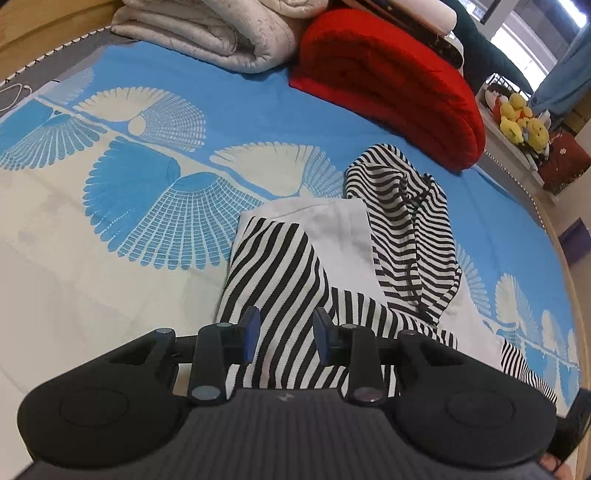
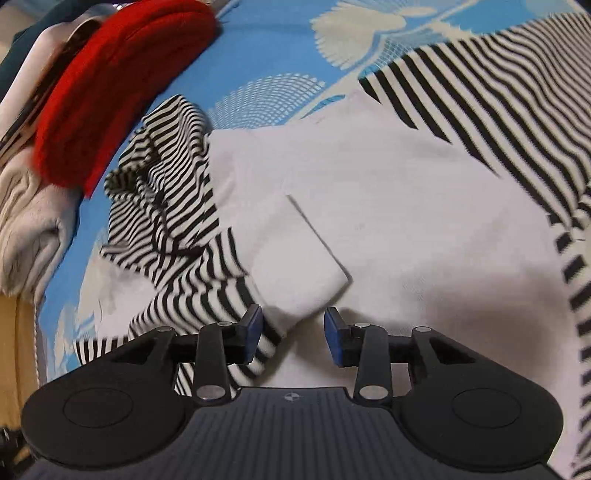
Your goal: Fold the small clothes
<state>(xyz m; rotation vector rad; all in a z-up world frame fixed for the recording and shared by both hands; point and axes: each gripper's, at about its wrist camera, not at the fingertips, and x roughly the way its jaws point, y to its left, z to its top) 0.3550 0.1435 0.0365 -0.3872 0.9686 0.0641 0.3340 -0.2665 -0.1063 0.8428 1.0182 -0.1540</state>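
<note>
A small white top (image 1: pixel 332 236) with black-and-white striped sleeves and hood lies on the blue and cream bedspread (image 1: pixel 147 110). One striped sleeve (image 1: pixel 273 266) is folded across its body, and the striped hood (image 1: pixel 402 206) lies crumpled to the right. My left gripper (image 1: pixel 286 332) hovers over that sleeve, jaws apart, pads clear of the cloth. In the right wrist view the white body (image 2: pixel 388 206) fills the middle, with the hood (image 2: pixel 166 177) on the left. My right gripper (image 2: pixel 293 332) is open over a white fold (image 2: pixel 303 258), a striped edge by its left finger.
A folded red blanket (image 1: pixel 388 81) and a rolled pale quilt (image 1: pixel 221 33) lie at the bed's far end. Yellow plush toys (image 1: pixel 521 118) sit on a shelf beyond the right edge. The red blanket (image 2: pixel 110 81) is close to the hood.
</note>
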